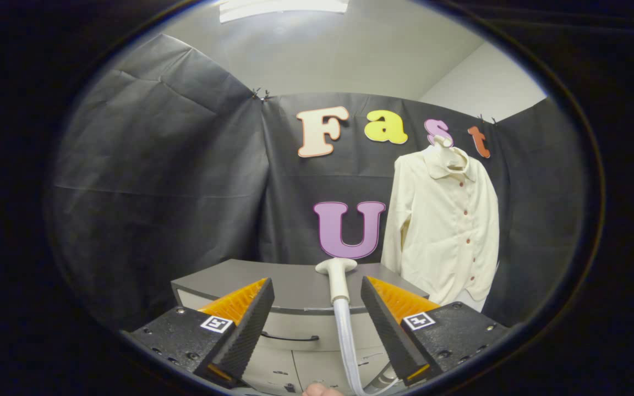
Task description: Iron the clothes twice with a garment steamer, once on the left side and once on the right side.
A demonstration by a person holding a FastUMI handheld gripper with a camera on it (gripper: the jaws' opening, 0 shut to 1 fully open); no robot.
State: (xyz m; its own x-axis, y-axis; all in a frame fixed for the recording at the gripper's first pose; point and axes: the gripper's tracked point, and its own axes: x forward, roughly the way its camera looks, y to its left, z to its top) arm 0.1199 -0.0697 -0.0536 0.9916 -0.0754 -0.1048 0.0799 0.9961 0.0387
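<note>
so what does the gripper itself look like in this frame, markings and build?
The gripper has two wedge-shaped fingers with finely ribbed inner faces. Each sits on a dark, speckled block with screw heads, and each block carries a small square black-and-white fiducial tag. No cable of its own is visible.

No readable text or numbers. Each finger of the gripper (pixel 317 324) carries a small square coded marker; its pattern is not legible as writing.

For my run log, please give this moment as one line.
gripper: open | steamer head: on cabinet, between fingers, not gripped | shirt: hanging beyond | ironing: not started
</note>
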